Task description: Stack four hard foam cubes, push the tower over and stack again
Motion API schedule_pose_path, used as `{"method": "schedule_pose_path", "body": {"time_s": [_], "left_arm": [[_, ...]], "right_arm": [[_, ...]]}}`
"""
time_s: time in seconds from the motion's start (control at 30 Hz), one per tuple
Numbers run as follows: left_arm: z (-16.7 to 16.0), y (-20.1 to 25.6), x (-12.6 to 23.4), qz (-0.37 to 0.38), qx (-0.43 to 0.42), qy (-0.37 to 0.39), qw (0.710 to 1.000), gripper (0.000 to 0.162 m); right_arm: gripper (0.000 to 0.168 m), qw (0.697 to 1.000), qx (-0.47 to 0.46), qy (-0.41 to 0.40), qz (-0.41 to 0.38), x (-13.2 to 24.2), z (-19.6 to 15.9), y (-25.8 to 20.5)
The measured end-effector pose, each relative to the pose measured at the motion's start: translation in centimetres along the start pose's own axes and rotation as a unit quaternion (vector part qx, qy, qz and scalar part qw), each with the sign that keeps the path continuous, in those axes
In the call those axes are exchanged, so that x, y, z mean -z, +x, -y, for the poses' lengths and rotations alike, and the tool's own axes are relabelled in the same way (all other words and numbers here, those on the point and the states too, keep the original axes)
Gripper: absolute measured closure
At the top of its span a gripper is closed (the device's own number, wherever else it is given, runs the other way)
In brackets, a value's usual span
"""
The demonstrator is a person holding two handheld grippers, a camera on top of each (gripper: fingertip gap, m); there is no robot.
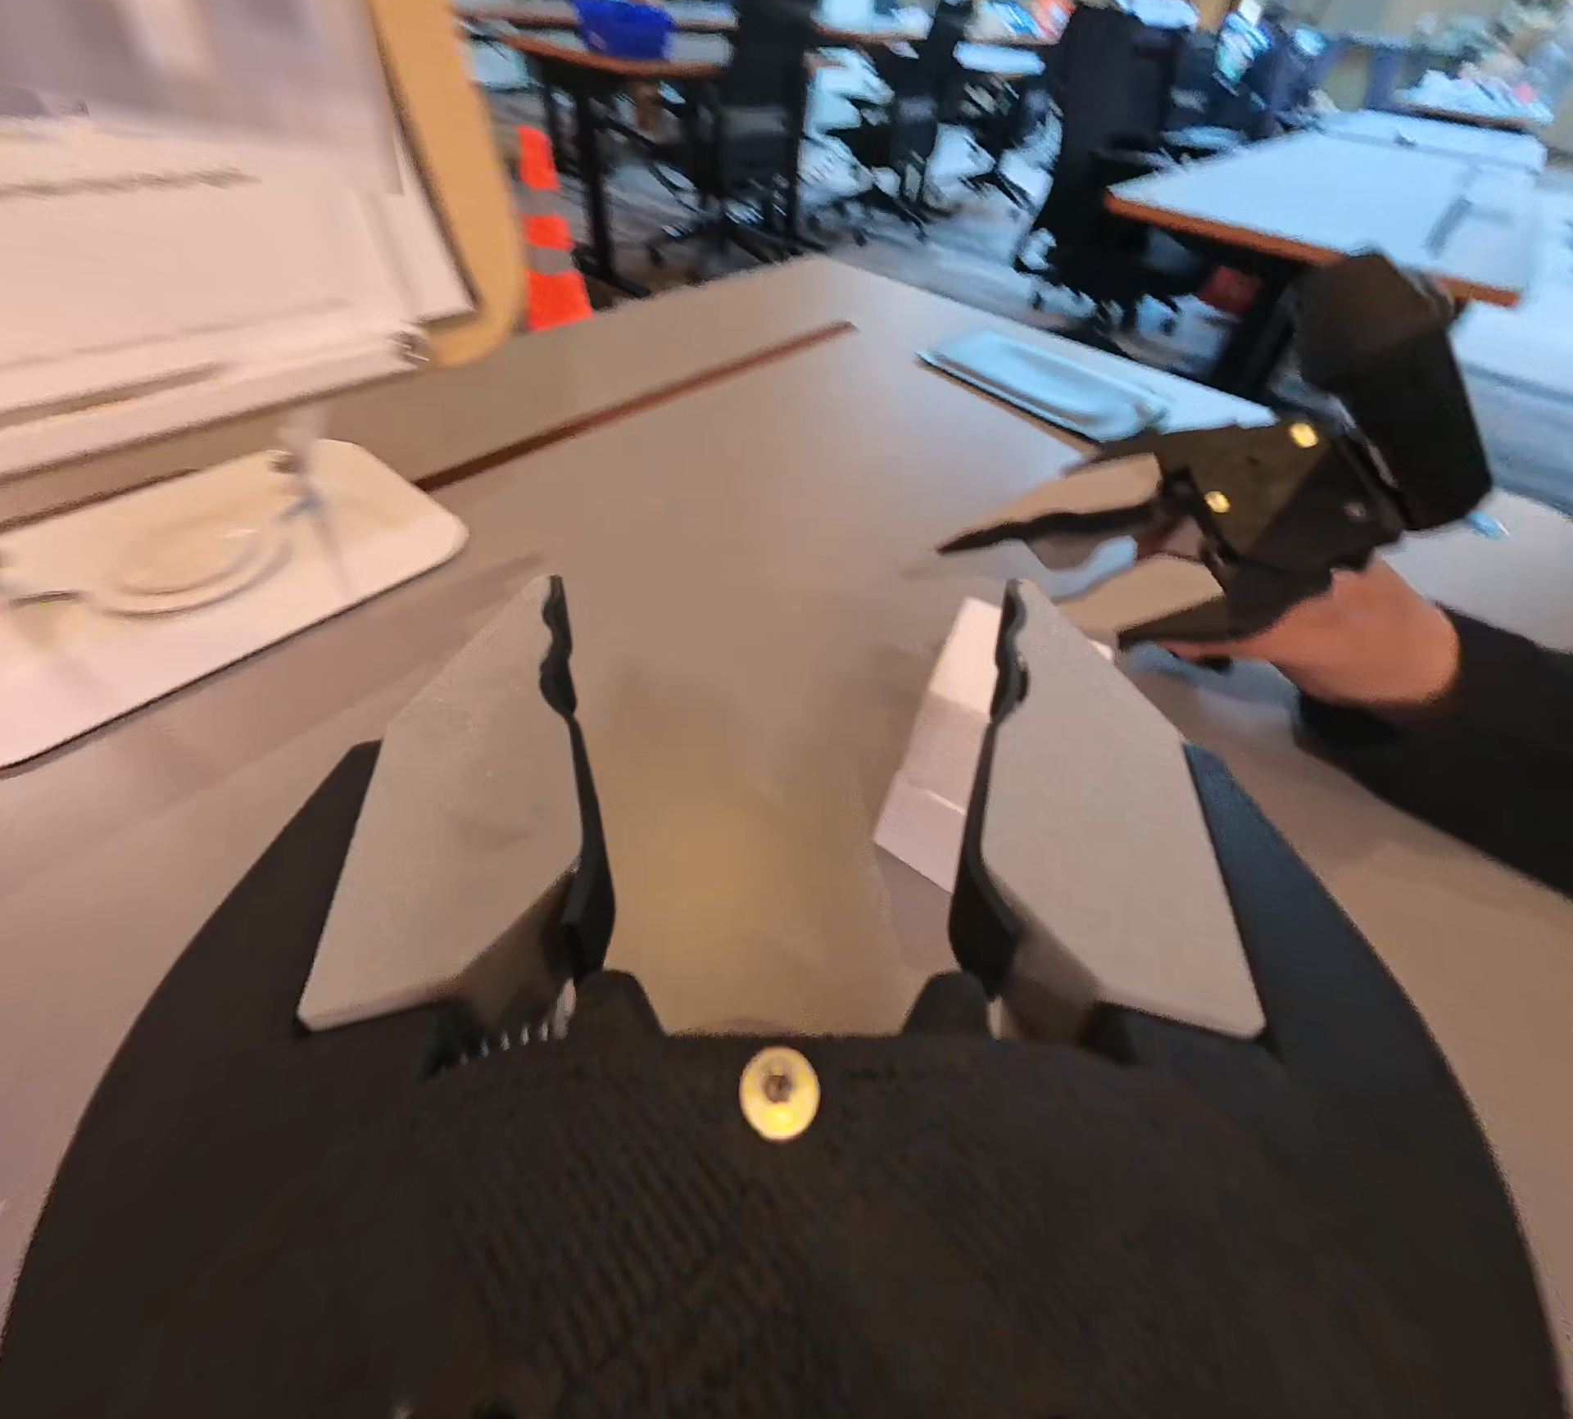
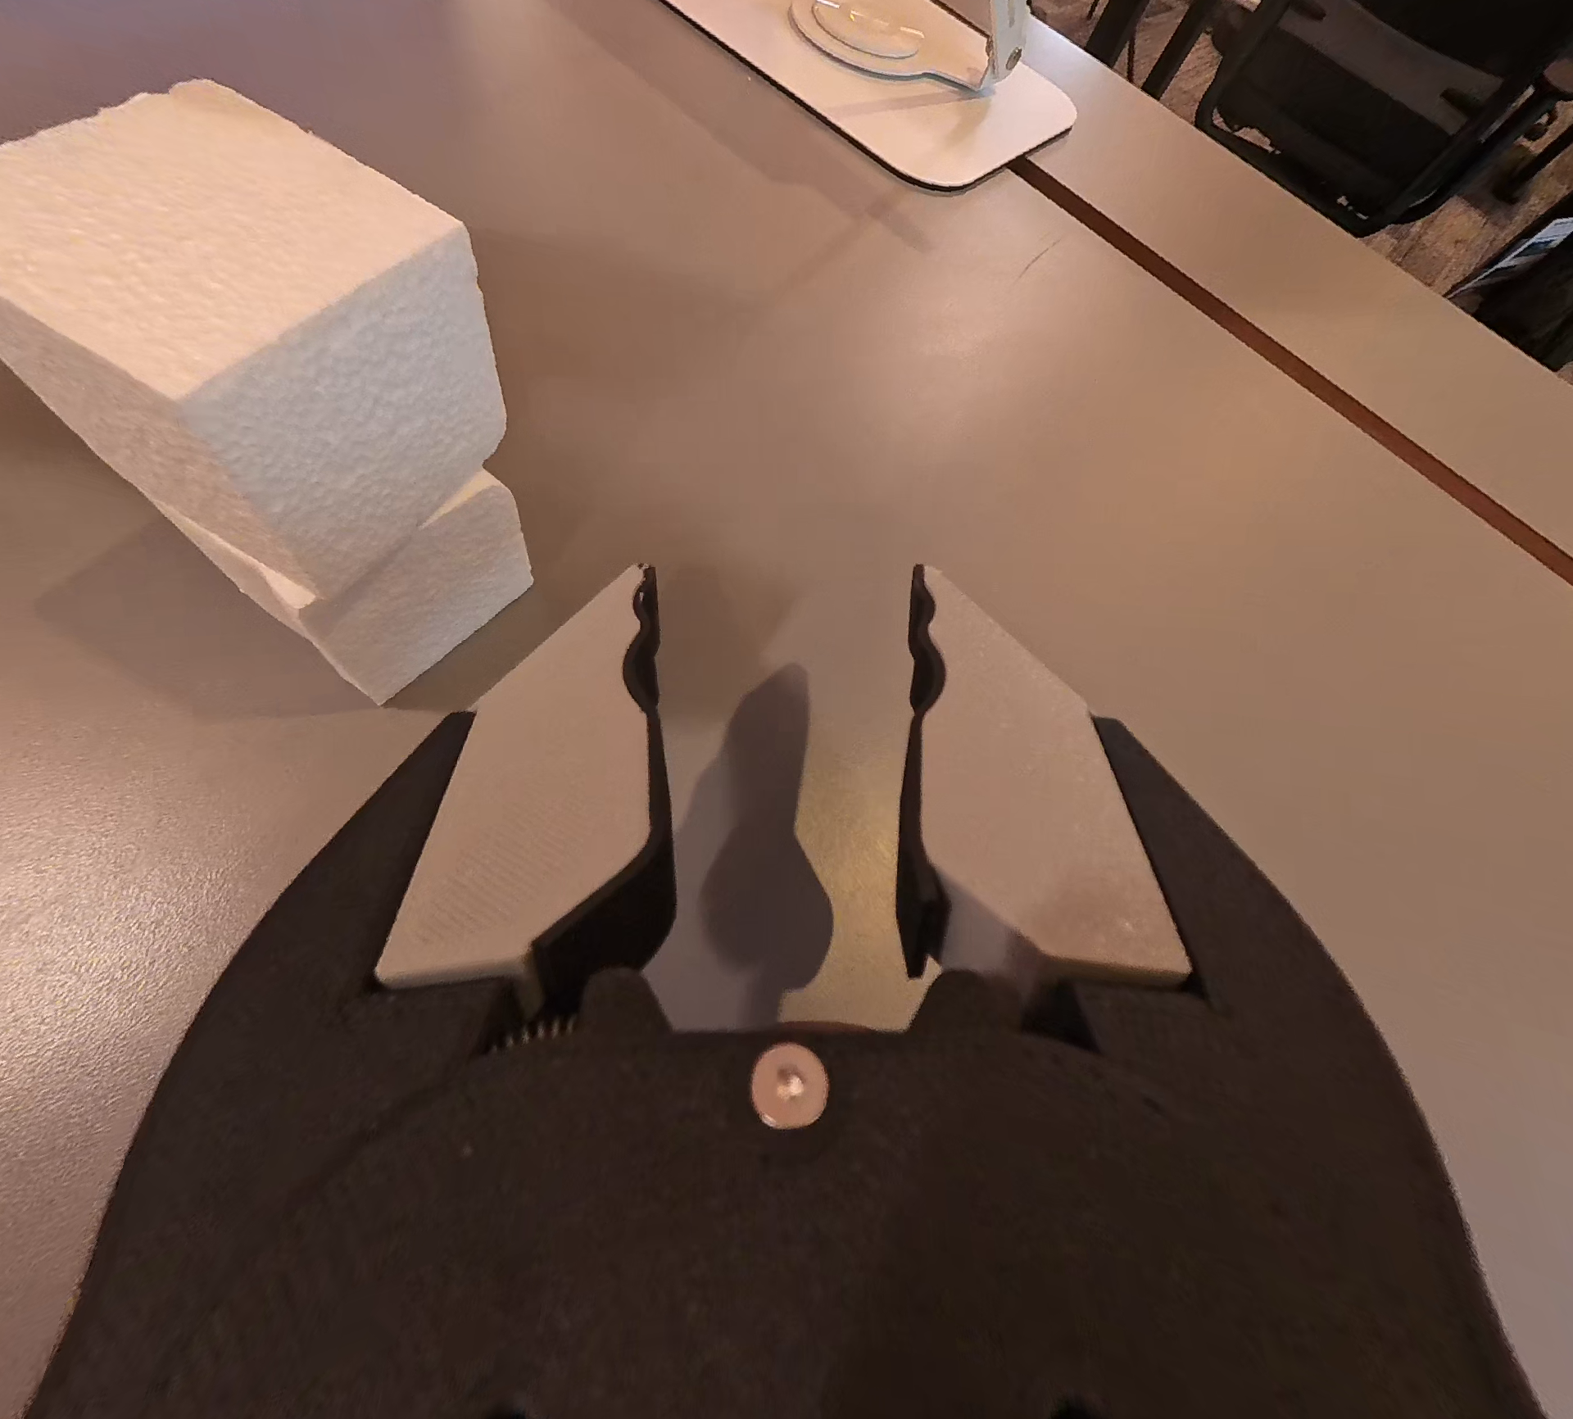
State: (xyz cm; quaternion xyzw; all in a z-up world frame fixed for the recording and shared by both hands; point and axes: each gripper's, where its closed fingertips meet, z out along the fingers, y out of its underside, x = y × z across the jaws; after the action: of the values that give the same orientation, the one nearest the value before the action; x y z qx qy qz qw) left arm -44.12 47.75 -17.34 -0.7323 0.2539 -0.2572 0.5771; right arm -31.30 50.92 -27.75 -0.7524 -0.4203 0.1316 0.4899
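Observation:
Two white hard foam cubes sit stacked on the brown table in the right wrist view, the upper cube (image 2: 247, 323) resting askew on the lower cube (image 2: 426, 595). They lie left of my right gripper (image 2: 783, 578), which is open and empty just above the table. In the left wrist view my left gripper (image 1: 783, 595) is open and empty; a white foam cube (image 1: 945, 740) shows partly behind its right finger. The right gripper (image 1: 1013, 535) also appears there at the right, held by a hand, apart from the cube. The left wrist view is blurred.
A white stand base (image 2: 851, 50) with a wooden board above it stands at the table's far side; it also shows in the left wrist view (image 1: 213, 569). A dark seam (image 2: 1277, 331) crosses the table. A grey tray (image 1: 1047, 382) lies far right. Chairs and other tables stand beyond.

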Motion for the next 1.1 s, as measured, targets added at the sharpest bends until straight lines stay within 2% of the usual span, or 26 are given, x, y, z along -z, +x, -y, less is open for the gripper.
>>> {"method": "schedule_pose_path", "body": {"time_s": [0.07, 0.17, 0.27, 0.37, 0.5, 0.57, 0.63, 0.77, 0.83, 0.87, 0.9, 1.1], "left_arm": [[2.0, -2.0, 2.5, 0.056, 0.016, 0.047, 0.997, 0.066], [5.2, -5.3, 8.3, 0.14, 0.03, 0.112, 0.983, 0.072], [6.1, -10.3, 15.2, 0.237, 0.046, 0.133, 0.961, 0.074], [5.1, -16.3, 21.9, 0.328, 0.081, 0.137, 0.931, 0.078], [1.0, -24.9, 27.2, 0.417, 0.133, 0.073, 0.896, 0.078], [-2.6, -28.8, 27.9, 0.445, 0.161, 0.0, 0.881, 0.078], [-5.8, -30.9, 27.0, 0.442, 0.188, -0.065, 0.875, 0.08], [-9.7, -33.7, 25.3, 0.464, 0.171, -0.174, 0.851, 0.104], [-11.5, -34.7, 24.8, 0.475, 0.163, -0.224, 0.835, 0.104], [-12.2, -35.3, 24.9, 0.486, 0.16, -0.244, 0.824, 0.09], [-12.8, -35.7, 24.8, 0.488, 0.158, -0.258, 0.819, 0.103], [-13.3, -36.3, 24.4, 0.487, 0.177, -0.242, 0.82, 0.102]], "right_arm": [[0.112, 1.0, -0.002, 0.0, -0.001, 0.0, 0.0, 0.1], [0.111, 1.0, 0.0, -0.006, -0.005, -0.1, -0.3, 0.3], [0.111, 1.0, 0.003, -0.002, -0.012, 0.2, 0.0, 0.5], [0.112, 1.0, 0.007, 0.004, -0.006, 0.3, 0.4, 0.0], [0.111, 1.0, 0.028, 0.009, -0.001, 0.4, 0.9, -1.1], [0.112, 0.999, 0.036, 0.009, -0.001, 0.3, 1.0, -1.4], [0.111, 0.999, 0.039, 0.005, -0.001, 0.2, 0.9, -1.5], [0.111, 1.0, 0.031, 0.003, 0.0, 0.1, 0.7, -1.3], [0.111, 1.0, 0.029, 0.005, -0.002, 0.2, 0.7, -1.2], [0.111, 1.0, 0.027, 0.005, -0.002, 0.2, 0.7, -1.1], [0.111, 1.0, 0.026, 0.005, -0.002, 0.2, 0.7, -1.1], [0.111, 1.0, 0.024, 0.005, 0.002, 0.2, 0.7, -1.1]]}}
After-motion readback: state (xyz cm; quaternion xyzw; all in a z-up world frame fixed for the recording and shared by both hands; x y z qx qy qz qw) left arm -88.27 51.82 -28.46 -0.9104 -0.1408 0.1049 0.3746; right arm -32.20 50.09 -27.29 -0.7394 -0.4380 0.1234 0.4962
